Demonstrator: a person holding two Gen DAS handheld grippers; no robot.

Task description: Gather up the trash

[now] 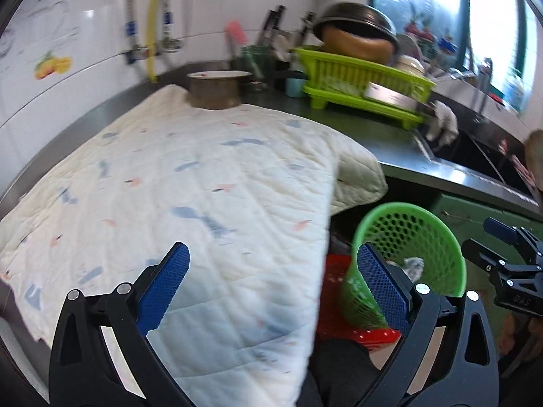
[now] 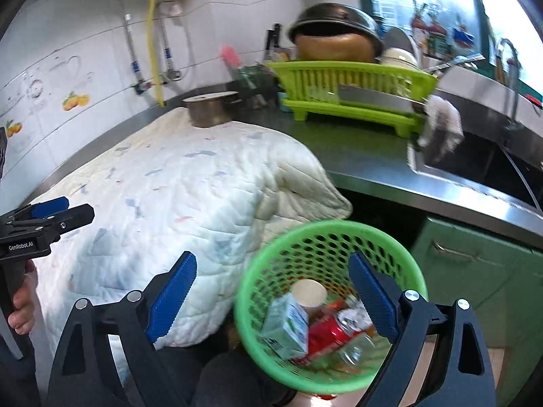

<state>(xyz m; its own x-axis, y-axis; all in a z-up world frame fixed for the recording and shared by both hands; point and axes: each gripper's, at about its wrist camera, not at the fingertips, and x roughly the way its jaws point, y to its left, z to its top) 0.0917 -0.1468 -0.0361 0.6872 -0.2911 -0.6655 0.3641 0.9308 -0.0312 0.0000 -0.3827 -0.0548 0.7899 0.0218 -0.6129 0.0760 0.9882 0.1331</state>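
While both tools (image 1: 273, 286) (image 2: 271, 291) gape, one basket (image 2: 271, 257) holds trash.

The right gripper (image 2: 271, 291) has its blue fingers wide apart, holding nothing. Under it sits a green basket (image 2: 331, 305) with holes in its side. Inside are a paper cup (image 2: 309, 292), a small carton (image 2: 286, 325), a red wrapper (image 2: 324, 335) and a clear bottle (image 2: 356, 349). A white quilt (image 2: 163, 210) covers the counter (image 2: 373, 166). The left gripper (image 2: 51, 215) shows at the left edge.
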